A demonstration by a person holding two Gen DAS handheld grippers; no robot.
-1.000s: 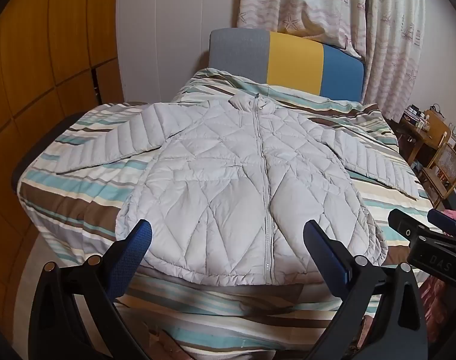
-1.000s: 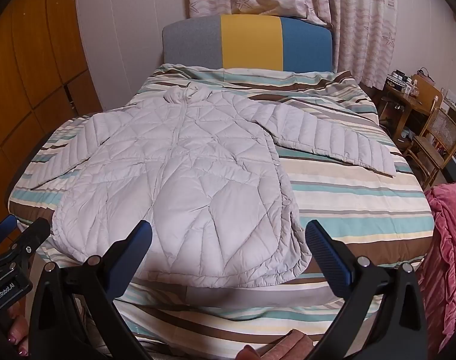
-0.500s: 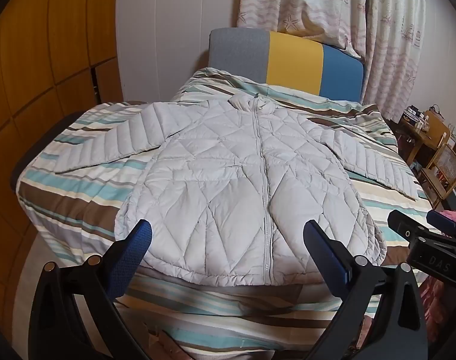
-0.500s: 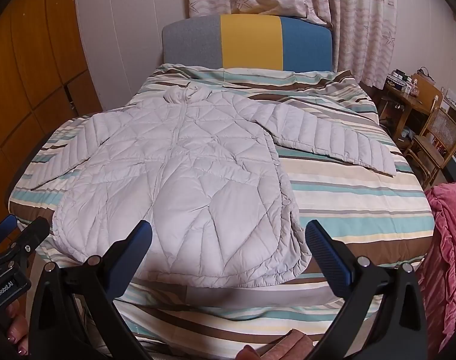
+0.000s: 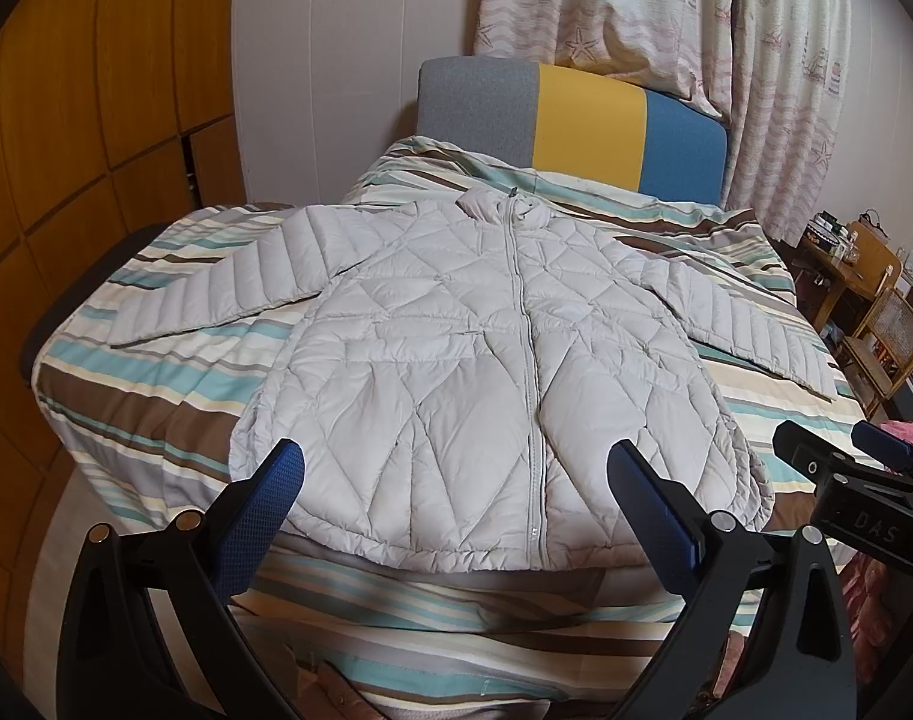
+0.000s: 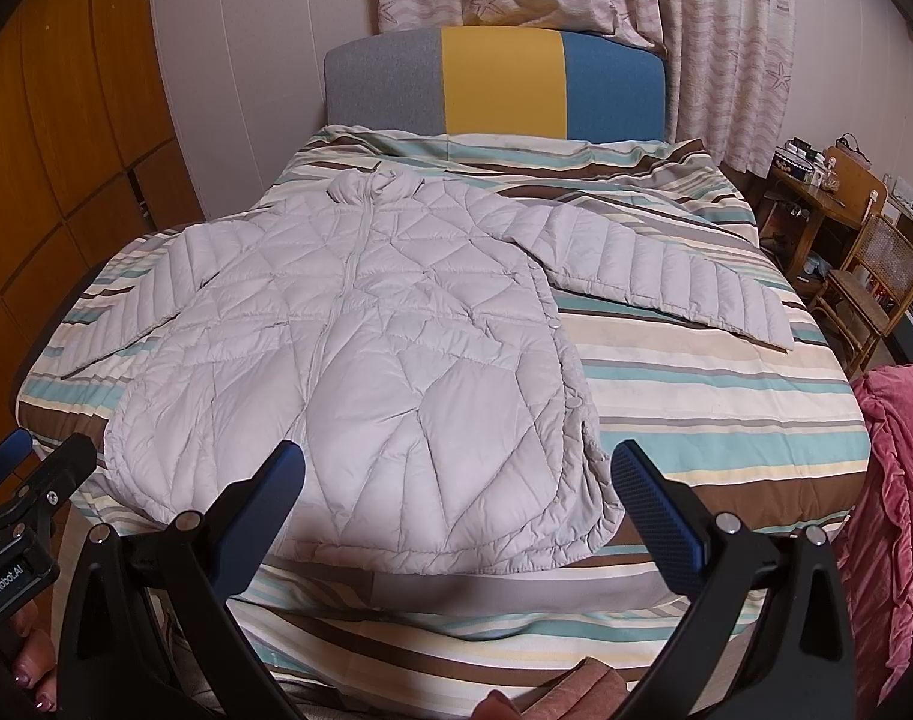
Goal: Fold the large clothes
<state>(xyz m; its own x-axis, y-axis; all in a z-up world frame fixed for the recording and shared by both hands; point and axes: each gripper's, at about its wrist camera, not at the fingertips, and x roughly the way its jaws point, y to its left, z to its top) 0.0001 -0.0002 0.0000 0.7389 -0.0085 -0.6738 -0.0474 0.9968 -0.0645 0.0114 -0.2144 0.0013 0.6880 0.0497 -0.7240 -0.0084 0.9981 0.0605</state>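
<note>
A pale grey quilted puffer jacket (image 5: 474, 372) lies flat and zipped on the striped bed (image 5: 156, 396), collar toward the headboard, both sleeves spread outward. In the right wrist view the jacket (image 6: 366, 360) fills the bed's left half, its right sleeve (image 6: 666, 276) reaching across the bedspread. My left gripper (image 5: 456, 474) hovers open above the hem, with nothing between its blue pads. Over the hem's right part, my right gripper (image 6: 456, 474) is likewise open and empty. The right gripper (image 5: 846, 480) also shows at the left view's right edge.
A grey, yellow and blue headboard (image 6: 498, 84) backs the bed, with curtains (image 6: 726, 30) behind. Wooden wardrobe panels (image 5: 96, 120) stand left. A wooden table and chair (image 6: 864, 252) stand right. A pink blanket (image 6: 894, 510) lies at the right edge. Toes (image 6: 30, 666) show at the lower left.
</note>
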